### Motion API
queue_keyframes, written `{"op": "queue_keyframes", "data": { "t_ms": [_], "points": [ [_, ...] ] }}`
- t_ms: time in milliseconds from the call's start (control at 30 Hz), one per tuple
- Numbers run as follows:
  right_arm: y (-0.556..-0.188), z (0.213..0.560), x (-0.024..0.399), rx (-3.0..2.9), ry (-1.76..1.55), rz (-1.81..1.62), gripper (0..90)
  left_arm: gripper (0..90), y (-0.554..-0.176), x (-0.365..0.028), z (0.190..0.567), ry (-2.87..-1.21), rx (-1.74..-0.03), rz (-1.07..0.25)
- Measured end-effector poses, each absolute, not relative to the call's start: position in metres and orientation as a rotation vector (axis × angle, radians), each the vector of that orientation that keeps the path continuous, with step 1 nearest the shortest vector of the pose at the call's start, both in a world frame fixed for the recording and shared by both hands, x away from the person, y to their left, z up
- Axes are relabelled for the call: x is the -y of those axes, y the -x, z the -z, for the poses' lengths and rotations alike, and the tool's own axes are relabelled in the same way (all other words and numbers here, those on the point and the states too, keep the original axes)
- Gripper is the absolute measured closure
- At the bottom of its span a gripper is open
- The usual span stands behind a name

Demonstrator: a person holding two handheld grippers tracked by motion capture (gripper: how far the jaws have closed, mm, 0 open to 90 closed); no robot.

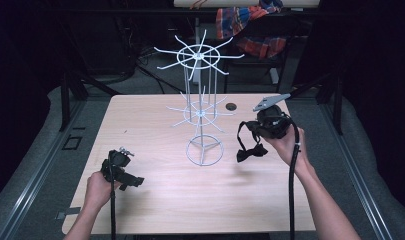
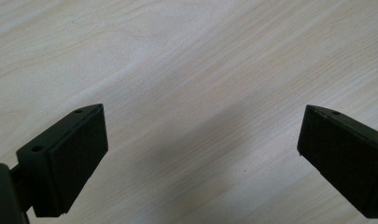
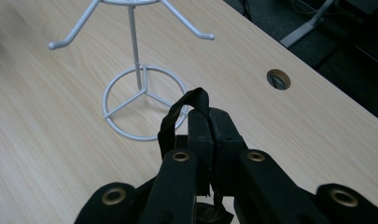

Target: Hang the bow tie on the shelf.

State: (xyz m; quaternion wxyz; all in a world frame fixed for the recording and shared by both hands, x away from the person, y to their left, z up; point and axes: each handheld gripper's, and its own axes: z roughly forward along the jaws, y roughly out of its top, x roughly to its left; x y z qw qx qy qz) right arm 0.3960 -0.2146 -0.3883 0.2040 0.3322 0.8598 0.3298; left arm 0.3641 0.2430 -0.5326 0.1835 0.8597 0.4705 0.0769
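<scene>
Right of the white wire rack [image 1: 204,107], right gripper [image 3: 210,126] clamps a black bow tie [image 1: 251,151]; left gripper [image 2: 200,140], left of it, jaws apart.

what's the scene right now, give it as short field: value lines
surface: wooden table
rack: white wire rack with two tiers of hooks, upright on its ring base near the table's middle, nothing hanging on it
bow tie: black bow tie dangling by its strap from the right gripper, to the right of the rack
right gripper: right gripper, jaws closed on the strap, held above the table
left gripper: left gripper, jaws wide apart and empty, low over bare wood at the near left
hole: cable hole in the table behind the rack
</scene>
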Motion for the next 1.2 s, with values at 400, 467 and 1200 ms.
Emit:
{"op": "queue_keyframes", "data": {
  "t_ms": [400, 467, 1200],
  "points": [
    [-0.398, 0.383, 0.212, -2.382, -0.907, -0.932, 88.4, 1.7, -0.364, -0.243, 0.533, -2.426, -1.326, -0.215],
    [-0.398, 0.382, 0.212, -2.384, -0.904, -0.932, 88.4, 1.7, -0.364, -0.243, 0.533, -2.426, -1.326, -0.216],
    [-0.405, 0.374, 0.207, -2.367, -0.881, -0.973, 88.4, 1.8, -0.364, -0.242, 0.533, -2.430, -1.327, -0.206]
  ]
}}
